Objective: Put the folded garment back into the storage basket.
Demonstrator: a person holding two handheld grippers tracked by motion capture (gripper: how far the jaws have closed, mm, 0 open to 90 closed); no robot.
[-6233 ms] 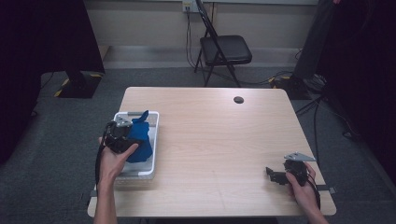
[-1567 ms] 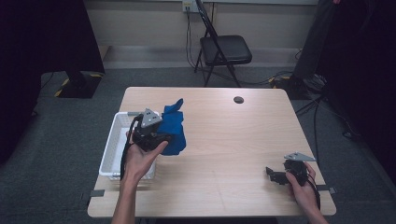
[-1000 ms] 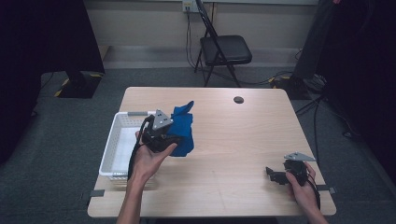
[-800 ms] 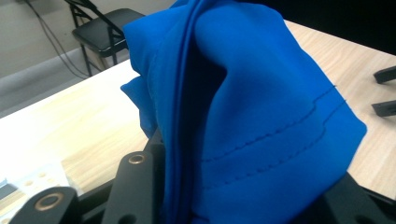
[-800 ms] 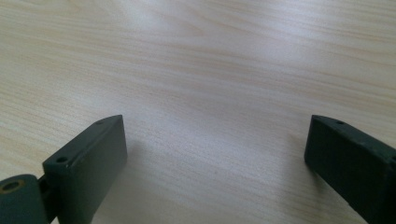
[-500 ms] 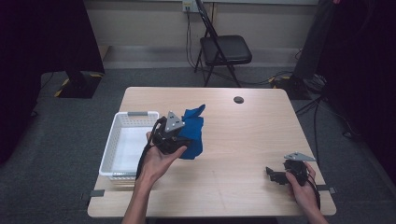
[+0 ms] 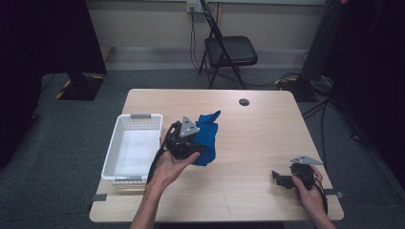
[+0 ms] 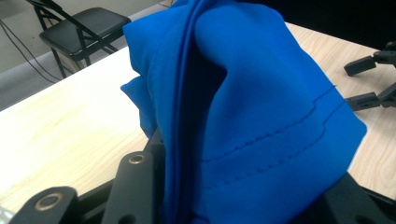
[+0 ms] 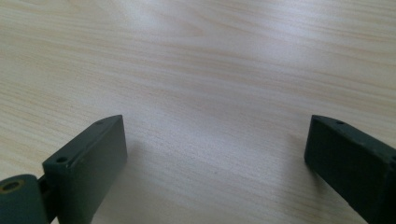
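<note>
A bunched blue cloth (image 7: 206,136) (image 8: 252,116) hangs over the table's middle, just right of the white basket (image 7: 125,143). My left gripper (image 7: 193,143) is shut on it, and the fabric folds hide most of both jaws in the left gripper view. The basket's inside looks bare. Near the table's front right corner my right gripper (image 7: 279,177) rests low on the wood, jaws wide apart with only bare tabletop (image 9: 210,93) between them. That gripper also appears far off at the edge of the left gripper view (image 8: 373,79).
A small dark round disc (image 7: 244,101) lies near the table's far edge. A black folding chair (image 7: 229,50) stands beyond the table. Cables run along the floor at the back right. Tape strips mark the table's front edge (image 7: 99,197).
My left gripper has carried the blue cloth rightward out of the basket and over the table's middle. The right gripper has stayed where it was.
</note>
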